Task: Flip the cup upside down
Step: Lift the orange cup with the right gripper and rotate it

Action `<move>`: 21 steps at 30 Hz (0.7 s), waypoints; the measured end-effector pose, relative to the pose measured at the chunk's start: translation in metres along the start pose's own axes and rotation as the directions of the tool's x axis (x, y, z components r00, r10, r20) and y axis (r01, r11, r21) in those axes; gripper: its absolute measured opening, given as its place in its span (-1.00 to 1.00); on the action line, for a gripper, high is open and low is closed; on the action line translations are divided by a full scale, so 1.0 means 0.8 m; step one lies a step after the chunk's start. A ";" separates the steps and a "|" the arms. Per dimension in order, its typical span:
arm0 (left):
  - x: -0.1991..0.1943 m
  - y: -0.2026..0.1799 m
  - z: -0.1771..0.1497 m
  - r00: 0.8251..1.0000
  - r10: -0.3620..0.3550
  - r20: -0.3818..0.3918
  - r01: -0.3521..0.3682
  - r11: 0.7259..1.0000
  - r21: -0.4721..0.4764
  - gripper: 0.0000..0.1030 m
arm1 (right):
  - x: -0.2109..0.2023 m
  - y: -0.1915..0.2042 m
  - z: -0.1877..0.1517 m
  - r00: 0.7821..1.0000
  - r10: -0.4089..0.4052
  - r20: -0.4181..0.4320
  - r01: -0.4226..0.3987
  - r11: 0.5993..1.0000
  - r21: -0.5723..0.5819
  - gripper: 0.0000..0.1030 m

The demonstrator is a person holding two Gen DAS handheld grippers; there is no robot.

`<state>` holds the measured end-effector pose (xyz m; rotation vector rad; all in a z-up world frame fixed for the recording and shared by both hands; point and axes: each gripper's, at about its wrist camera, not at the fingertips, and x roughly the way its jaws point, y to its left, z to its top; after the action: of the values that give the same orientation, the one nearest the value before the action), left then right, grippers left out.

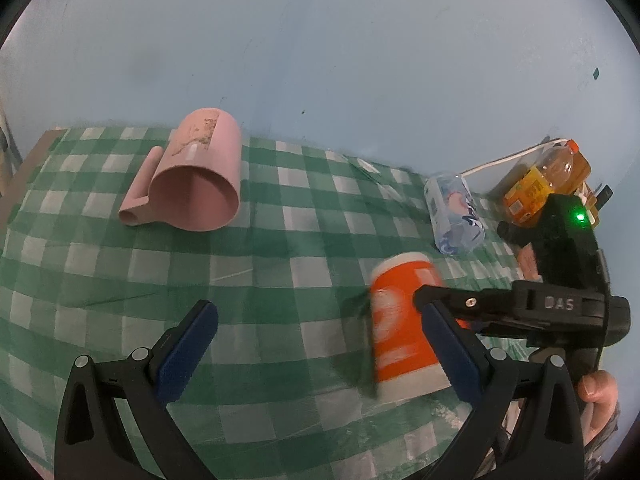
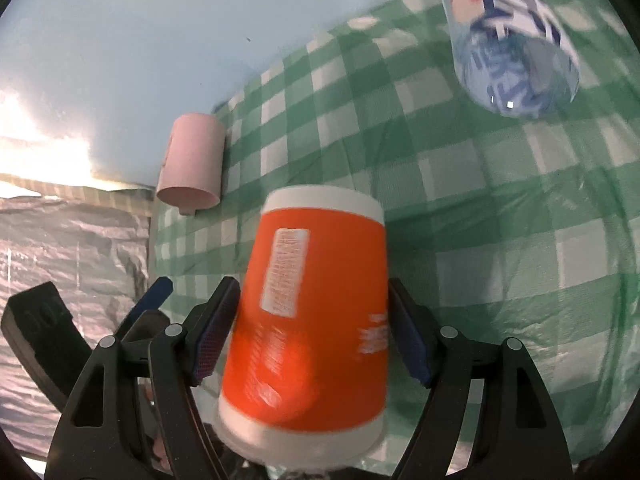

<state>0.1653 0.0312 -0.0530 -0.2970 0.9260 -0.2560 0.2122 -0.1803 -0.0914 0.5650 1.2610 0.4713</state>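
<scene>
Backdrop: pale blue wall (image 1: 320,40) behind a table (image 1: 280,240) covered in green-and-white checked cloth.
Orange cup (image 2: 312,320): orange paper cup with white bands at both ends, blurred in both views. It sits between the fingers of the right tool, at the near right of the table.
Cup axis: the long axis runs roughly up and down in both views. The narrow closed end is uppermost and the wide rim end is lowest, so it stands mouth-down or nearly so, leaning a little. Whether the rim touches the cloth cannot be told.
Cup contents: inside hidden.
Right tool (image 2: 314,336): blue pads press on both flanks of the orange cup, part-way closed around its width; a hand (image 1: 600,400) grips it from behind.
Left tool (image 1: 320,352): fingers spread wide with nothing between them, hovering over the near cloth just left of the cup.
Pink mug (image 1: 196,176): lies on its side at the far left, mouth toward the camera, handle to the left, inside bare.
Clear bottle (image 1: 454,216): blue-labelled, lying on its side at the far right; contents unclear.
Amber bottle (image 1: 548,180): orange cap, lying at the far right edge, holding amber liquid.
</scene>
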 end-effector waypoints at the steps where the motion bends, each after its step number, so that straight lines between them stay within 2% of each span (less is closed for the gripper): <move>1: 0.000 0.000 0.001 1.000 0.001 -0.001 -0.001 1.000 -0.003 1.00 | -0.003 0.002 0.000 1.000 -0.006 0.014 0.006 1.000 -0.006 0.61; 7: -0.003 -0.008 0.004 1.000 0.000 -0.004 0.000 1.000 0.017 1.00 | -0.029 0.003 0.002 0.994 -0.037 0.102 0.041 0.999 -0.030 0.65; 12: -0.001 -0.016 0.011 1.000 0.005 -0.022 -0.003 0.999 0.046 1.00 | -0.060 0.013 -0.016 0.968 -0.114 0.224 0.147 0.980 -0.133 0.65; 14: 0.002 -0.021 0.013 0.999 0.010 -0.034 -0.007 0.998 0.067 1.00 | -0.069 0.018 -0.029 0.953 -0.143 0.267 0.197 0.963 -0.187 0.66; 17: 0.014 -0.031 0.017 0.997 0.016 -0.082 -0.007 0.993 0.115 1.00 | -0.077 0.028 -0.052 0.918 -0.195 0.344 0.297 0.915 -0.273 0.67; 21: 0.030 -0.040 0.025 0.988 0.036 -0.149 -0.013 0.988 0.151 1.00 | -0.083 0.034 -0.082 0.860 -0.242 0.449 0.418 0.840 -0.347 0.68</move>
<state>0.1925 -0.0037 -0.0486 -0.1287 1.0534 -0.3274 0.1314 -0.1910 -0.0380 0.0373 0.8065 0.3052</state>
